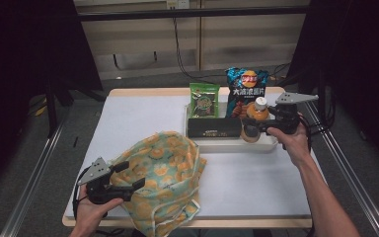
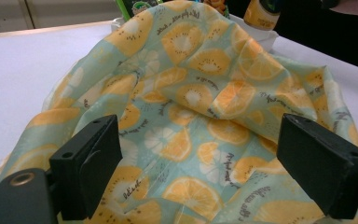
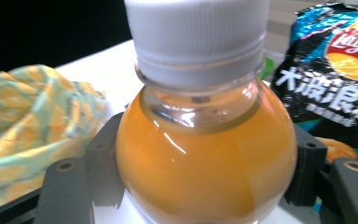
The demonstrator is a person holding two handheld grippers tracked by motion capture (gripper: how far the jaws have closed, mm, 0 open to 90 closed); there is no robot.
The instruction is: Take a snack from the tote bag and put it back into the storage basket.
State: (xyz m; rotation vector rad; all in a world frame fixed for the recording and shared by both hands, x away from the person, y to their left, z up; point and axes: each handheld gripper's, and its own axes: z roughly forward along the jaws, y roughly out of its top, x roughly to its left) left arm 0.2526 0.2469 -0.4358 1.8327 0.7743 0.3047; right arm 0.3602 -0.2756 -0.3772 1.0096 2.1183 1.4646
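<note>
Left gripper view has my left gripper [image 2: 200, 172] nearest, jaws spread over the fruit-print bag [image 2: 200, 107] with nothing pinched; I'd hold its mouth wide. Farther off, my right gripper [image 3: 200, 168] clamps the juice bottle [image 3: 200, 158] around its round shoulder at the white tray [image 1: 271, 143]; I should lift straight, keeping it upright and clear of the chip packet [image 3: 335, 79]. It's clear plastic, orange-filled, white-capped

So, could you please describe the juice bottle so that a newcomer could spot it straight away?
Find the white tray at the far right of the table. At its right end stands the bottle, between the right gripper's jaws. Unlike the flat snack bags and dark box beside it, it is round, filled with orange liquid and white-capped.
</note>
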